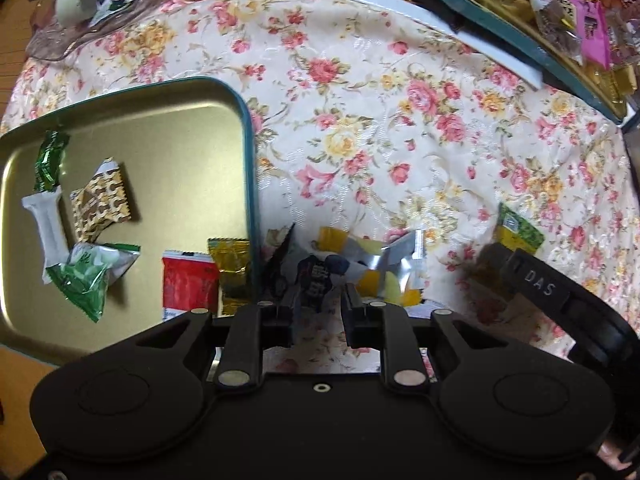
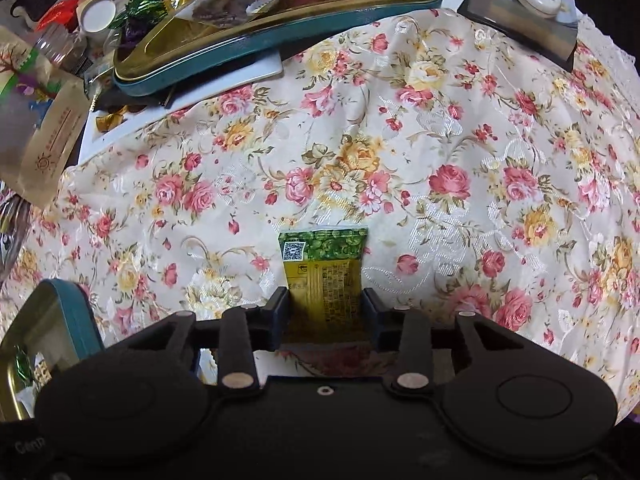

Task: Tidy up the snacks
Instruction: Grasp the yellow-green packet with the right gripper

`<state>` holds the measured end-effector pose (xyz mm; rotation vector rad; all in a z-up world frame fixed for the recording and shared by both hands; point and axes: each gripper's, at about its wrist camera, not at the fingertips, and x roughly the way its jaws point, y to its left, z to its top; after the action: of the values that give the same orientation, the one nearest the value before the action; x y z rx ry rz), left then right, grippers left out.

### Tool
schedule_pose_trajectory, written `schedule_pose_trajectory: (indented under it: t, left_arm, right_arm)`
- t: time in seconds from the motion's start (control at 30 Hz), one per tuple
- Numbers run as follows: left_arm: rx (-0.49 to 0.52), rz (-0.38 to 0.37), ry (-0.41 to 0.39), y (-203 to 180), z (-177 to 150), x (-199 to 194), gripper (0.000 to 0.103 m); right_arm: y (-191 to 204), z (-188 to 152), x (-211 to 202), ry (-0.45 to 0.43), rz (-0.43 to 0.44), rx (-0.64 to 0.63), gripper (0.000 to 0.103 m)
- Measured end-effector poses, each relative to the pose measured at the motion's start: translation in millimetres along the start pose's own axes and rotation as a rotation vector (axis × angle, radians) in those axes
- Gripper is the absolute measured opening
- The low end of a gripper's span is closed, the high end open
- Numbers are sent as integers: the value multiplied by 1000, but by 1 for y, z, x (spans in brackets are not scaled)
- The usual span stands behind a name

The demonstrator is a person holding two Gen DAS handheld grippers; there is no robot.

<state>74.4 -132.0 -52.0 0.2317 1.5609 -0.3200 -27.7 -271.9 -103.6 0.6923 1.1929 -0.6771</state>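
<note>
We take the near tin tray point(image 1: 224, 92) with the teal rim as our landmark. Its near edge is cut off by the left gripper point(image 1: 316, 300) body, so we cannot count all the wrapped snacks inside; we make out a green twist candy point(image 1: 50, 158), a white bar point(image 1: 48, 228), a patterned brown packet point(image 1: 102, 204) and a red packet point(image 1: 188, 284). Just right of the tray's rim, on the floral cloth point(image 1: 360, 120), the left gripper's narrow jaws hold a dark wrapper point(image 1: 318, 280); its print is too blurred to read. Behind it lies a silver and yellow wrapper point(image 1: 384, 264), partly hidden. Further right of the tray, the right gripper point(image 2: 326, 312) stands over a green and yellow packet point(image 2: 324, 264); its fingers flank the packet's lower end, and we cannot tell whether the pads press it. Far beyond the tray, a second tin point(image 2: 280, 36), heaped with snacks, rests tilted on clutter.
</note>
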Motion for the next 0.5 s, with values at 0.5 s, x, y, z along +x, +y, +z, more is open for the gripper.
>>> schedule_pose_trajectory:
  t: [0.5]
  left_arm:
    - [-5, -18, 3, -21, 3, 22, 41]
  right_arm:
    - [-36, 0, -14, 27, -22, 53, 38]
